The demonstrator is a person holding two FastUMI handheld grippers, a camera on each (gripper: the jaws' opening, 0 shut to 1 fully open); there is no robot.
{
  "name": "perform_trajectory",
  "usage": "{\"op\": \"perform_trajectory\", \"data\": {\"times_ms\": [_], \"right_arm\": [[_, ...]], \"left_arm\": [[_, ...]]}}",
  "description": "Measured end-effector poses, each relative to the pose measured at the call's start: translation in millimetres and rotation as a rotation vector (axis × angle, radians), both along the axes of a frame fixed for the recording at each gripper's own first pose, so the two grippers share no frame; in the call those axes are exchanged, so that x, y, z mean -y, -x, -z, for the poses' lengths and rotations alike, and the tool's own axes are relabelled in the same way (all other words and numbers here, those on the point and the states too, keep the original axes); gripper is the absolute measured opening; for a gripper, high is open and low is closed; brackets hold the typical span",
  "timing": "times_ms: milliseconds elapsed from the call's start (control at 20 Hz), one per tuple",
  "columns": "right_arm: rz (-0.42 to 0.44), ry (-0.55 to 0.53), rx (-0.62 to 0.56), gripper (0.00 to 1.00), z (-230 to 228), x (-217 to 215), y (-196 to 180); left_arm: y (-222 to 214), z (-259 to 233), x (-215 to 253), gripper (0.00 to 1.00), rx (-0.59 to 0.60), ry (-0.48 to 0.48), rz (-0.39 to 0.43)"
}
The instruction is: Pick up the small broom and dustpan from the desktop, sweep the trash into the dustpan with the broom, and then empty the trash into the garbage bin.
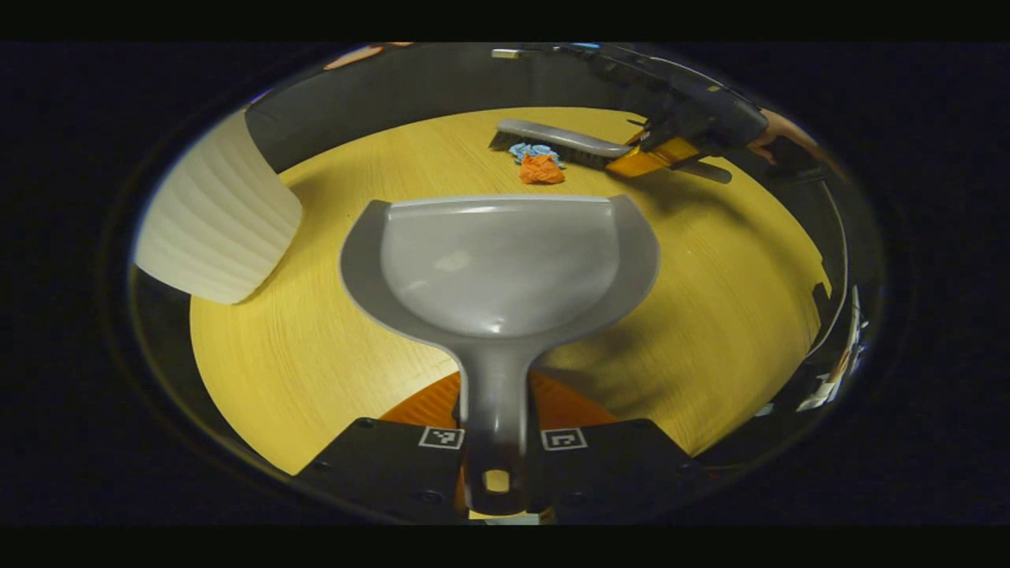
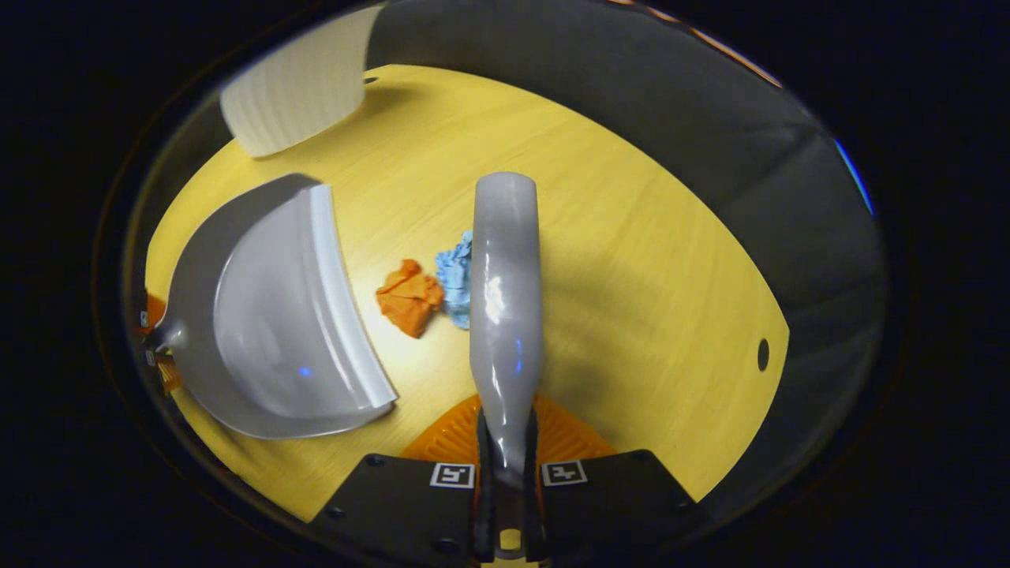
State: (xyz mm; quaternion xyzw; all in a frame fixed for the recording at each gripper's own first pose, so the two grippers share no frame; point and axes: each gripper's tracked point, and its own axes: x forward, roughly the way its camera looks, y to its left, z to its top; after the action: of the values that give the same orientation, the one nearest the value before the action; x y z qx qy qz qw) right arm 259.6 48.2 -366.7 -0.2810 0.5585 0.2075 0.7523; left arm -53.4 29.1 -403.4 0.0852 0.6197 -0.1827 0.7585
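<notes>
In the left gripper view my left gripper (image 1: pixel 495 446) is shut on the handle of the grey dustpan (image 1: pixel 501 264), whose mouth faces the trash. An orange paper wad (image 1: pixel 541 170) and a blue wad (image 1: pixel 533 151) lie on the wooden desktop (image 1: pixel 316 355) just beyond its lip. Behind them rests the grey broom (image 1: pixel 560 142), gripped by the right gripper (image 1: pixel 659 154). In the right gripper view my right gripper (image 2: pixel 505 465) is shut on the broom (image 2: pixel 505 292), the blue wad (image 2: pixel 454 280) touches its left side, the orange wad (image 2: pixel 410 298) lies between it and the dustpan (image 2: pixel 272 315).
A white ribbed garbage bin stands at the desk's edge, at far left (image 1: pixel 217 221) in the left gripper view and top left (image 2: pixel 296 87) in the right one. A small hole (image 2: pixel 762 354) marks the desktop to the right. Dark booth wall rings the desk.
</notes>
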Motion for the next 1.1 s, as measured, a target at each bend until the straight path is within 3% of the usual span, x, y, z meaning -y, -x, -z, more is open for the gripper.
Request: {"op": "perform_trajectory", "data": {"times_ms": [250,350,450,600,700,850,1100], "right_arm": [[-0.197,-0.116,-0.169,0.16,-17,-24,35],[-0.211,-0.175,-0.204,0.16,-19,-21,39],[-0.131,-0.297,-0.179,0.17,-20,-24,38],[0.083,-0.511,-0.025,0.17,-20,-34,31],[0.209,-0.597,0.071,0.16,-17,-29,34],[0.307,-0.638,0.195,0.17,6,-23,51],[0.448,-0.712,0.175,0.16,71,-18,77]], "left_arm": [[0,2,-1,0.24,0.004,0.006,0.023],[-1,3,0,0.21,0.015,0.008,0.019],[-2,3,0,0.24,0.041,0.013,-0.002],[-11,0,1,0.24,0.146,0.004,-0.048],[-20,-8,1,0.22,0.236,-0.012,-0.083],[-33,-31,7,0.22,0.352,0.012,-0.166],[-36,-60,-2,0.22,0.553,0.017,-0.231]]}}
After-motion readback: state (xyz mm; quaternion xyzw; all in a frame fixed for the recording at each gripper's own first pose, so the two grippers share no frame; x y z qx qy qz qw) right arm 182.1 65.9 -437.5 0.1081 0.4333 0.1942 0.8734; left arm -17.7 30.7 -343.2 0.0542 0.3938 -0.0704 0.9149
